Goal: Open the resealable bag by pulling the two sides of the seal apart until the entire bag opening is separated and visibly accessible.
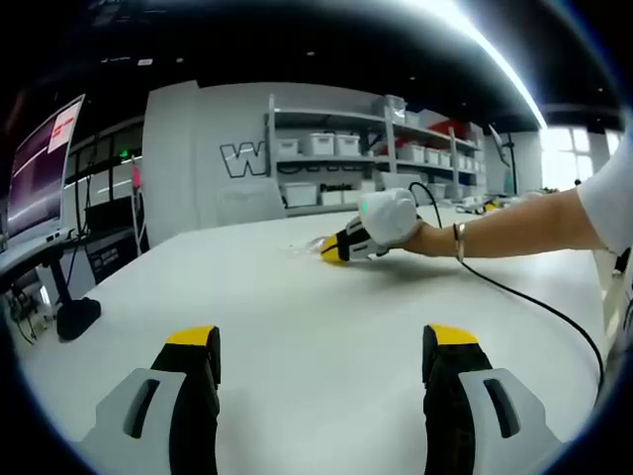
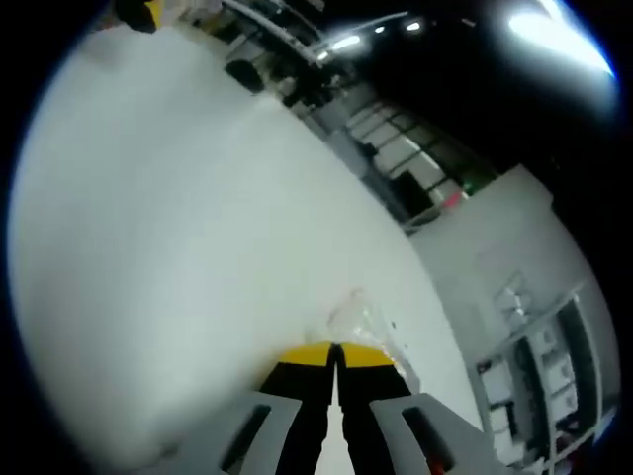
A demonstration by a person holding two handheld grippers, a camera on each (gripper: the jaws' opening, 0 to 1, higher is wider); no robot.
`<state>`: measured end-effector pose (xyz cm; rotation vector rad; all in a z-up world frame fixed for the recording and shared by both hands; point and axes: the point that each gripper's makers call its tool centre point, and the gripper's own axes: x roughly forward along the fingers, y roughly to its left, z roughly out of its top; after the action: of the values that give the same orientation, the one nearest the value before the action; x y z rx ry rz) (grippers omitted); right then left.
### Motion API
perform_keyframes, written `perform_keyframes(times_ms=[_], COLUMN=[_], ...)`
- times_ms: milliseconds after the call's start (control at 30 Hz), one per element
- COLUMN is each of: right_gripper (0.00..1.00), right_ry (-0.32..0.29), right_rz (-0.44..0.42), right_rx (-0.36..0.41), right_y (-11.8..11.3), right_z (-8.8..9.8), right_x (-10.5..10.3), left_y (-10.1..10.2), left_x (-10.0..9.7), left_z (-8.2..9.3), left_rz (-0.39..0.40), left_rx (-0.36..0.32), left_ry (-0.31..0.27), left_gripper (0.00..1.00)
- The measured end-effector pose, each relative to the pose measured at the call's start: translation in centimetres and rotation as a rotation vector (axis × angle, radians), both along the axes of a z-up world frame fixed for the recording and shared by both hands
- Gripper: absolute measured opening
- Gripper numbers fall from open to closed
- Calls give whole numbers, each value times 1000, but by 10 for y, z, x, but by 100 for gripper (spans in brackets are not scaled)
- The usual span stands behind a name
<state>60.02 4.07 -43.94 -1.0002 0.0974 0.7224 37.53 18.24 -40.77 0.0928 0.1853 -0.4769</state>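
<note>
A clear resealable bag (image 1: 305,246) lies flat on the white table (image 1: 297,327), far ahead in the left gripper view. My right gripper (image 1: 332,253), held by a hand, meets the bag's near edge there. In the right gripper view, the right gripper (image 2: 336,354) has its yellow-tipped jaws pressed together, and the crumpled clear bag (image 2: 362,319) spreads out from their tips, so they look shut on its edge. My left gripper (image 1: 322,338) hovers low over the near part of the table, well short of the bag. It is open with nothing between its jaws.
A black cable (image 1: 524,297) runs across the table from the person's arm (image 1: 514,226) to the right edge. A monitor (image 1: 40,168) and a black stand base (image 1: 77,319) are at the left edge. Shelves with white bins (image 1: 336,148) stand behind the table.
</note>
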Motion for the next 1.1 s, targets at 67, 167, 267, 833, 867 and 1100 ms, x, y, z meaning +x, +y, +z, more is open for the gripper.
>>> perform_keyframes(times_ms=[67, 167, 267, 833, 867, 1100], right_gripper=[0, 0, 0, 0, 0, 0], right_ry=[7, 13, 16, 25, 18, -7], right_rz=[-11, -23, -38, -146, -149, -162], right_rx=[31, 75, 123, 396, 399, 413], right_y=[-2, -6, -10, -36, -37, -43], right_z=[5, 13, 22, 86, 87, 99], right_x=[0, 0, 0, 21, 21, 18], left_y=[0, 1, 0, -3, -3, -2], left_x=[-1, -1, -2, -4, -5, -7], left_z=[1, 2, 2, 10, 10, 11], left_rz=[1, 2, 1, -6, -6, -4], left_rx=[0, -3, -4, -1, -1, -1], left_ry=[-3, -6, -6, -22, -24, -26], left_gripper=[83, 83, 83, 83, 83, 83])
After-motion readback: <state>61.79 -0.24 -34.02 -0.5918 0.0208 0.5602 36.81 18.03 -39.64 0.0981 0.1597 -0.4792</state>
